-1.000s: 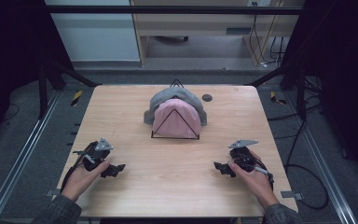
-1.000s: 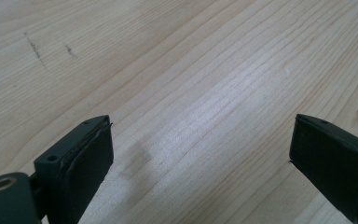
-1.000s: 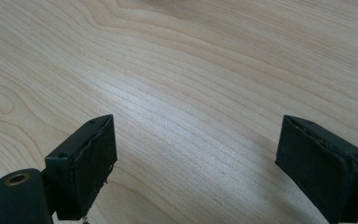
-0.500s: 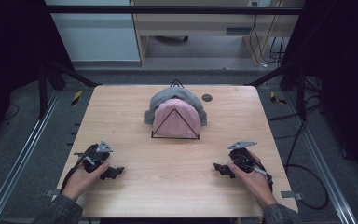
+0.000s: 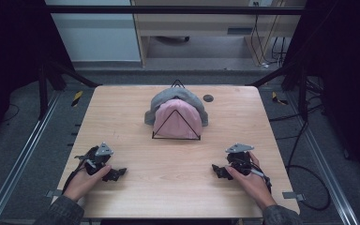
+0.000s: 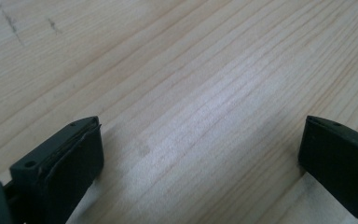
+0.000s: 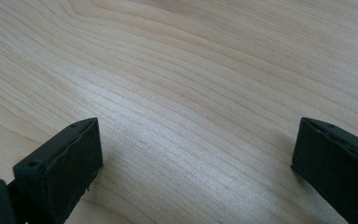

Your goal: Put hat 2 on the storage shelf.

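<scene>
Fingers of both grippers spread wide, nothing between them; jaws on each have just been opening further.

High view: left gripper (image 5: 117, 174) lies low on the table (image 5: 122, 108), near the front left edge, held by the left hand (image 5: 86, 180), tips pointing inward toward the table's middle. Right gripper (image 5: 218, 170) lies near the front right edge, held by the right hand (image 5: 251, 180), tips also pointing inward. Both carry a grey plate on top. The two grippers are well apart, bare wood between them. Toward the far middle of the table sits a pink hat (image 5: 178, 121) on a black wire stand (image 5: 155, 136), with a grey hat (image 5: 168, 97) draped behind and around it, touching it. Hats are well apart from both grippers. Small dark round spot (image 5: 208, 98) on the wood just right of the grey hat; can't tell what it is. Cable trails off the right gripper over the table's edge.

Left gripper view: left fingers (image 6: 63, 163) wide apart at the two bottom corners, bare wood grain between, tips close above the table.

Right gripper view: right fingers (image 7: 63, 163) likewise wide apart, bare wood between, nothing gripped.
</scene>
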### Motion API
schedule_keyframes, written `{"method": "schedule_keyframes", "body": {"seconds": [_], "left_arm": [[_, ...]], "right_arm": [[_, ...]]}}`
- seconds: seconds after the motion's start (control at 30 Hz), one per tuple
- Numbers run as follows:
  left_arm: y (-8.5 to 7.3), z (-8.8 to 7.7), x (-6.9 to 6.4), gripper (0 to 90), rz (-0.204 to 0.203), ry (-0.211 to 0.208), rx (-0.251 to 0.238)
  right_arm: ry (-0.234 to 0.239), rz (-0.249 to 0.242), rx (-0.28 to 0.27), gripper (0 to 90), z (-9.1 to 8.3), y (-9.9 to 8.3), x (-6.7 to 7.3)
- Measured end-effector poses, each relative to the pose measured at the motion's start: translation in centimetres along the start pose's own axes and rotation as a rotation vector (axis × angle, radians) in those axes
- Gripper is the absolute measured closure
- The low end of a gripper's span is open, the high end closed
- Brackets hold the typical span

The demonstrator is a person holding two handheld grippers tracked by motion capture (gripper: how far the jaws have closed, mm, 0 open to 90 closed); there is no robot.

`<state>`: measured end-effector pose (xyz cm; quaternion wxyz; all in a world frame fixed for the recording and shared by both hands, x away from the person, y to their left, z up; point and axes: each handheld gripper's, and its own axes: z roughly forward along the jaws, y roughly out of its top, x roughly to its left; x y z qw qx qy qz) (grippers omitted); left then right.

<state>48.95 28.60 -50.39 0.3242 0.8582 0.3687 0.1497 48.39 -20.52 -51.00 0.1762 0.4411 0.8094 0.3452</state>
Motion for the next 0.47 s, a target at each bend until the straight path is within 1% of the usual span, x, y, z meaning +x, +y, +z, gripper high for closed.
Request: {"method": "schedule_keyframes", "body": {"seconds": [0.03,0.07,0.13,0.3,0.33,0.47], "left_arm": [[-0.16,0.07,0.12,0.0,0.010,-0.006,-0.020],[-0.27,0.10,0.16,0.0,0.013,-0.007,-0.033],[-0.48,0.15,0.23,0.0,0.017,-0.011,-0.055],[-0.47,0.16,0.23,0.0,0.018,-0.012,-0.055],[-0.46,0.16,0.25,0.0,0.020,-0.013,-0.054],[-0.41,0.20,0.28,0.0,0.023,-0.018,-0.055]], "right_arm": [[-0.014,-0.015,-0.005,0.7,0.11,-0.12,0.21],[-0.010,-0.024,-0.010,0.6,0.19,-0.16,0.26],[-0.009,-0.025,-0.011,0.6,0.18,-0.17,0.24],[0.006,-0.037,-0.009,1.0,-0.17,-0.46,0.15],[0.005,-0.044,-0.012,1.1,-0.20,-0.52,0.09],[0.005,-0.045,-0.012,1.0,-0.23,-0.57,0.05]]}}
